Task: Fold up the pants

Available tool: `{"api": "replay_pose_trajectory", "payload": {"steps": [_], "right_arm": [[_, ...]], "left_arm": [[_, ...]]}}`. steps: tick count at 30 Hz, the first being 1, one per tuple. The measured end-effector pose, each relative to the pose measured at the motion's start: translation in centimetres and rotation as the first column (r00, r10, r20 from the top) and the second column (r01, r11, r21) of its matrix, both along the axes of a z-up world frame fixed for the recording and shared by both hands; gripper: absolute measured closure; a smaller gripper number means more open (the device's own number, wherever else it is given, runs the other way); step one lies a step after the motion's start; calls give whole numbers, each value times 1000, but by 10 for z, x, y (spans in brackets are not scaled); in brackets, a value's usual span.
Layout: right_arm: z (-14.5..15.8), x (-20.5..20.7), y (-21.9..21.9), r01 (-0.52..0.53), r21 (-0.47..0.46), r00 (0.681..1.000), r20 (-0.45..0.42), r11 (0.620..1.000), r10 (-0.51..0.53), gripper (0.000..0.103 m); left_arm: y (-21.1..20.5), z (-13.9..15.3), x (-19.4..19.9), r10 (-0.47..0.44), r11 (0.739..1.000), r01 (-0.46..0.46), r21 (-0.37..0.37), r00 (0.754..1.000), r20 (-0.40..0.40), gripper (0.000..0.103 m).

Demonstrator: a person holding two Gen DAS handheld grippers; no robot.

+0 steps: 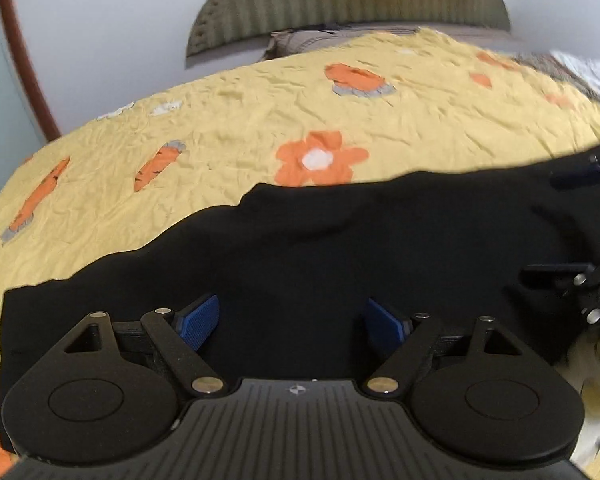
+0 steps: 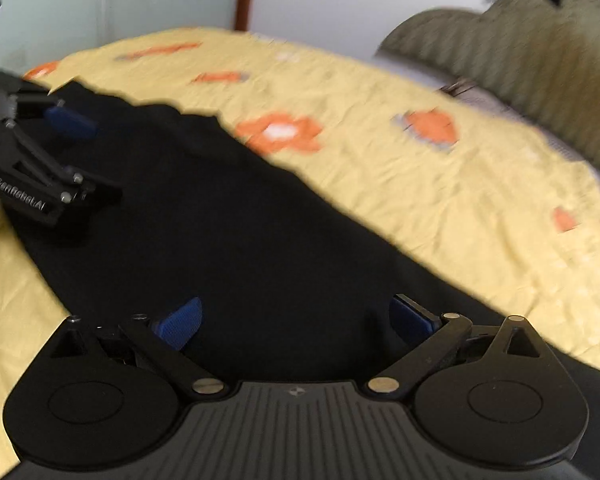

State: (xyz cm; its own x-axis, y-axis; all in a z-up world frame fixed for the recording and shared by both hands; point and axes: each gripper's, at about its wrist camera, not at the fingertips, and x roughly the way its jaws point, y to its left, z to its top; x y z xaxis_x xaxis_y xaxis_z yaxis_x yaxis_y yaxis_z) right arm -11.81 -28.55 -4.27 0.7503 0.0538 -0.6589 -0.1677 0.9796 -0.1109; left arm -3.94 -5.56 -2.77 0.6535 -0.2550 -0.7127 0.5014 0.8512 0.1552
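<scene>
Lying limp on the bed, the black pants look soft and light, best pinched at an edge; left claw and right claw both gape empty

black pants cut off at lower right edge, bedspread motion-blurred, headboard smeared

Beyond the black pants you have open yellow bedspread; the green headboard walls off its far edge.
</scene>
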Motion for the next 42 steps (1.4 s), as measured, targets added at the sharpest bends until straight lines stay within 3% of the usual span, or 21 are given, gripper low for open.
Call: {"api": "replay_pose_trajectory", "payload": {"steps": [2,5,7,10,13,16,17,18,19,20,24,29,32,34,36,38,40,42], "right_arm": [[-3,2,6,59,5,998,12,998,-59,0],[-16,16,15,108,-54,993,-39,993,-110,0],[-8,17,18,121,-47,993,7,992,-121,0],[13,27,16,82,25,990,116,996,-84,0],[20,51,12,-34,77,977,212,996,16,0],[17,86,18,-80,37,982,177,996,72,1],[16,94,22,-120,19,978,171,993,115,18],[16,102,25,-157,11,976,151,987,154,53],[15,110,28,-179,11,977,121,984,176,71],[12,118,31,-205,10,975,88,979,203,79],[2,131,37,-309,5,951,-21,951,309,79],[-4,134,34,-338,48,938,-60,940,340,79],[-7,133,38,-357,7,932,-53,934,357,92],[-8,133,44,-331,-53,944,-21,942,331,96],[-12,139,45,-206,-133,975,52,970,214,96],[-7,141,32,-110,-79,990,84,991,117,96],[8,121,14,-91,30,986,145,995,86,96],[17,98,3,-72,31,986,150,997,67,96]], "left_arm": [[-5,-4,5,44,999,-44,15,999,-27,19],[1,-10,1,81,997,-80,11,996,-31,18],[7,-10,-3,93,996,-94,-5,995,-16,18],[7,-7,-1,118,993,-118,-11,993,5,18],[-1,-6,-5,94,995,-94,-22,995,14,18],[-17,-12,-21,18,1000,-19,14,999,39,18],[-23,-16,-28,2,999,-4,36,998,59,18],[-28,-19,-37,-13,998,8,57,996,93,18],[-32,-22,-45,-27,997,17,76,991,131,18],[-35,-24,-53,-50,995,34,98,985,163,18],[-41,-30,-67,-119,985,87,149,968,223,18],[-32,-30,-56,-76,995,62,81,981,181,8],[-29,-27,-49,-65,997,57,53,986,156,8],[-29,-20,-44,-85,996,79,44,984,158,10],[-30,-10,-36,-96,995,95,19,982,163,11],[-31,4,-21,-82,996,85,-11,980,180,11],[-29,14,-4,-54,997,62,-40,982,181,10],[-30,19,21,-44,997,51,-62,992,114,11]]}}
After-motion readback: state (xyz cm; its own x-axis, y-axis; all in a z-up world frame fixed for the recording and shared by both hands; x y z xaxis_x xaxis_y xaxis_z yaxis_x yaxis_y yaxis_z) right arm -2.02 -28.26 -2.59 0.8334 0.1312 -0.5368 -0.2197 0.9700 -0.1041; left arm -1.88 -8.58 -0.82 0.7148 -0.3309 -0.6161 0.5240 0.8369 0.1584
